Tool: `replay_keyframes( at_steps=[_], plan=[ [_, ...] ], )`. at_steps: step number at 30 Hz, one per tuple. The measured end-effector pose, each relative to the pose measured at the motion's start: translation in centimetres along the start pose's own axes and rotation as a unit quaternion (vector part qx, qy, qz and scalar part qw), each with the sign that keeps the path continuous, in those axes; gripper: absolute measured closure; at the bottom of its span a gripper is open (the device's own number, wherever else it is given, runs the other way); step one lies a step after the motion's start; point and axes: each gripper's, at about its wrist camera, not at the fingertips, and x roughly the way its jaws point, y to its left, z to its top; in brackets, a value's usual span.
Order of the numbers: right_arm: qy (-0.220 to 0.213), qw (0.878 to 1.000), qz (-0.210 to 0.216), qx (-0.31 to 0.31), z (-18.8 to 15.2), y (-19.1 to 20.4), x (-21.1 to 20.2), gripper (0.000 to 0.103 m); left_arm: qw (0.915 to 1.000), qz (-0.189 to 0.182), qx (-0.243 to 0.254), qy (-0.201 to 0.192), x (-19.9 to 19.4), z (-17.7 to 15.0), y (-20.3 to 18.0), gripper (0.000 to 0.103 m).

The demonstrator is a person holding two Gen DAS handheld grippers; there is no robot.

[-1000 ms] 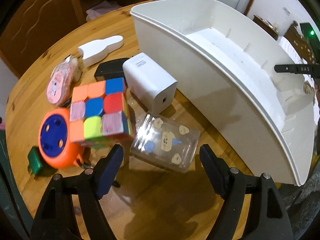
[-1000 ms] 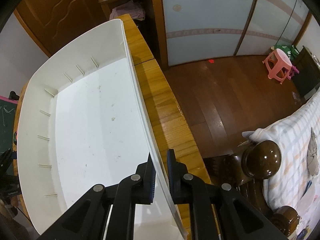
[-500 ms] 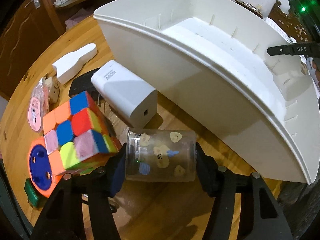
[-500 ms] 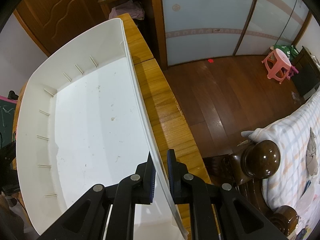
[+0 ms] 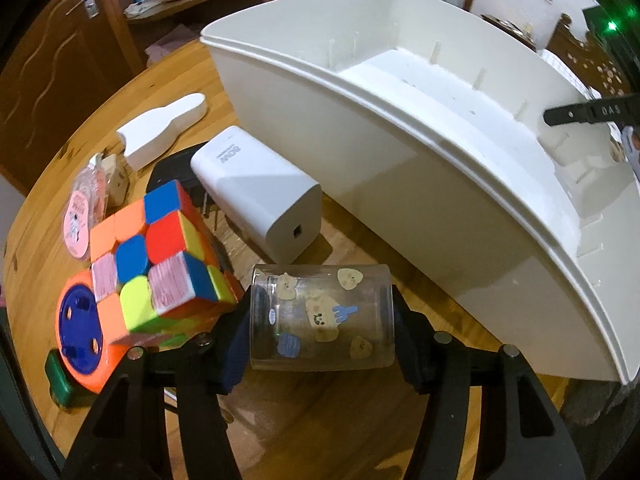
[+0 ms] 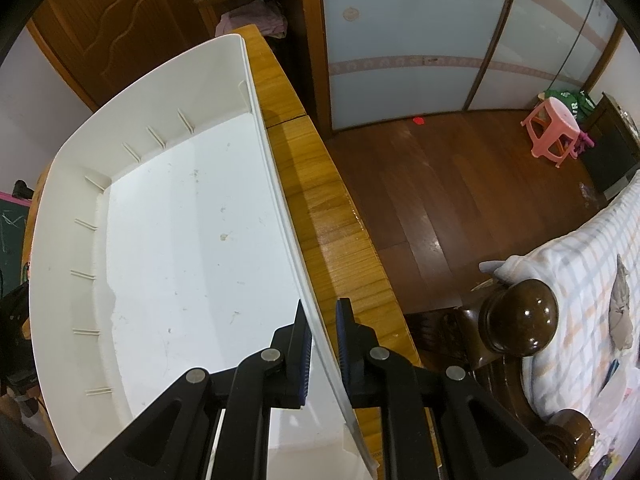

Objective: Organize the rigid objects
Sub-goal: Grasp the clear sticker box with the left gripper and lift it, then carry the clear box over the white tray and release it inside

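A clear cup with small stickers lies on its side on the wooden table. My left gripper is shut on it, one pad against each end. To its left stands a multicoloured puzzle cube, leaning on an orange disc with a blue face. A white charger block lies just behind the cup. The big white bin fills the right side. In the right wrist view my right gripper is shut on the bin's near wall, one finger inside and one outside. Nothing lies in the bin.
A white bottle-shaped piece, a pink packet, a black item and a green block lie at the left. The bin stands along the table's edge, with floor, a dark bedpost and bedding beyond.
My left jaws closed from wide apart onto the clear cup, which now sits level between the pads. The left view shifted closer to the objects. The right gripper kept still on the bin wall.
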Motion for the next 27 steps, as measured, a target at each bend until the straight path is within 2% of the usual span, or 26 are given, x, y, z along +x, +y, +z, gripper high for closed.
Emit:
replay_keyframes(
  at_steps=[9, 15, 20, 23, 27],
  plan=[
    [0.001, 1.0, -0.009, -0.026, -0.5, 0.8, 0.2, 0.092, 0.9974, 0.042, -0.057, -0.012, -3.5, -1.6, -0.2, 0.039],
    [0.004, 0.999, -0.012, -0.035, -0.9, 1.6, 0.5, 0.092, 0.9908, 0.09, -0.1, -0.011, -8.4, -2.7, 0.1, 0.039],
    [0.008, 0.999, -0.015, -0.038, -1.2, 1.9, 0.9, 0.092, 0.9855, 0.112, -0.125, -0.024, -13.2, -2.1, -1.4, 0.039],
    [0.007, 0.999, -0.013, -0.039, -1.5, 2.1, 0.9, 0.092, 0.9842, 0.102, -0.14, -0.037, -15.6, -1.0, -2.4, 0.039],
    [0.011, 0.999, -0.002, -0.033, -1.7, 2.0, 0.9, 0.095, 0.9853, 0.071, -0.149, -0.045, -15.8, 1.2, -4.1, 0.039]
  ],
)
